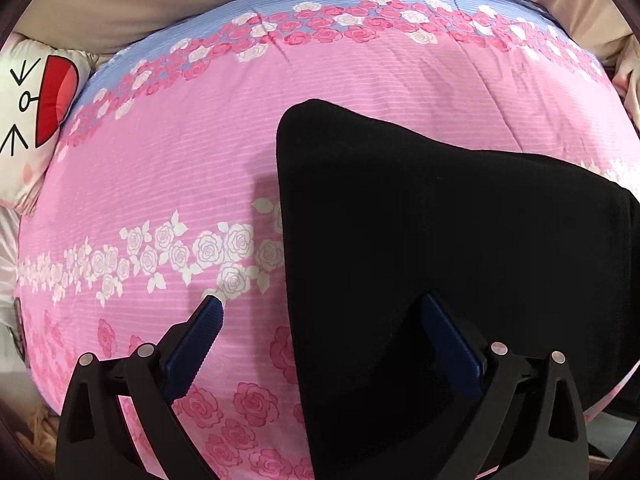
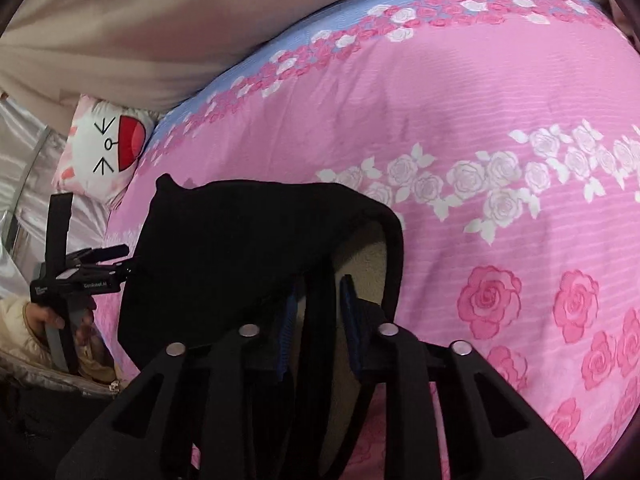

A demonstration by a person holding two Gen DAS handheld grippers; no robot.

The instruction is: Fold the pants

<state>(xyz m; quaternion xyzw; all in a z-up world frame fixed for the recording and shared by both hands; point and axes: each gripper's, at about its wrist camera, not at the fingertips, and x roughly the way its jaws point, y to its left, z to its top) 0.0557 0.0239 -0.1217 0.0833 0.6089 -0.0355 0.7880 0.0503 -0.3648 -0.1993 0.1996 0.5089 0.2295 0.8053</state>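
Lying folded on the pink rose-print quilt (image 1: 360, 80) are the black fleece-lined pants (image 1: 460, 260), thick, with pale lining showing at one lifted edge. Left gripper (image 1: 320, 304) is standing wide, its fingers straddling the pants' edge without pressing. Right gripper (image 2: 316, 300) is pinching a black fold narrowly.

**What your two cameras cannot show**

Your black pants (image 1: 460, 260) run off the right and bottom edges of the left wrist view, so their full shape is unseen. In the right wrist view, your right gripper (image 2: 316, 300) covers part of the fabric. The cartoon pillow (image 1: 28, 120) is cut by the left edge. Your hand (image 2: 48, 320) is mostly hidden behind the left gripper's handle.
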